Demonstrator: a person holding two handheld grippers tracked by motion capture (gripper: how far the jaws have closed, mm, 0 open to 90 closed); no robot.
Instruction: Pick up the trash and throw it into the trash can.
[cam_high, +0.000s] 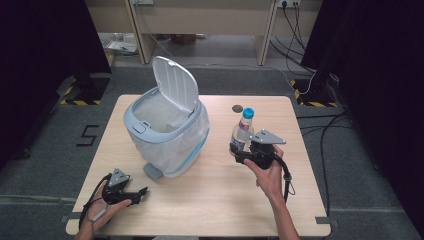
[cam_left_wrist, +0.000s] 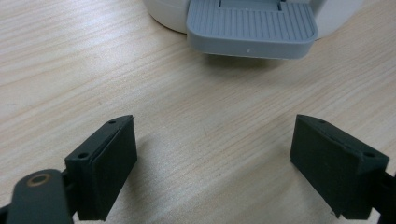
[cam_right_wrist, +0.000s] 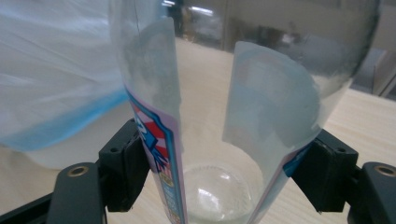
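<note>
High view: the right gripper (cam_high: 243, 150) is clamped on a clear bottle (cam_high: 243, 131), held upright just beside the open-lidded bin (cam_high: 167, 131), likely for dropping in. The left gripper (cam_left_wrist: 215, 163), jaws apart, rests empty facing the bin's pedal (cam_left_wrist: 252, 28), seemingly ready to press it.

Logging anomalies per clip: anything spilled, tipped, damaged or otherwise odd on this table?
Nothing stands out. The pedal bin stands upright on the table with its lid raised and liner fitted. The right gripper holds an upright, seemingly empty capped bottle. The left gripper is open over bare wood near the pedal.
</note>
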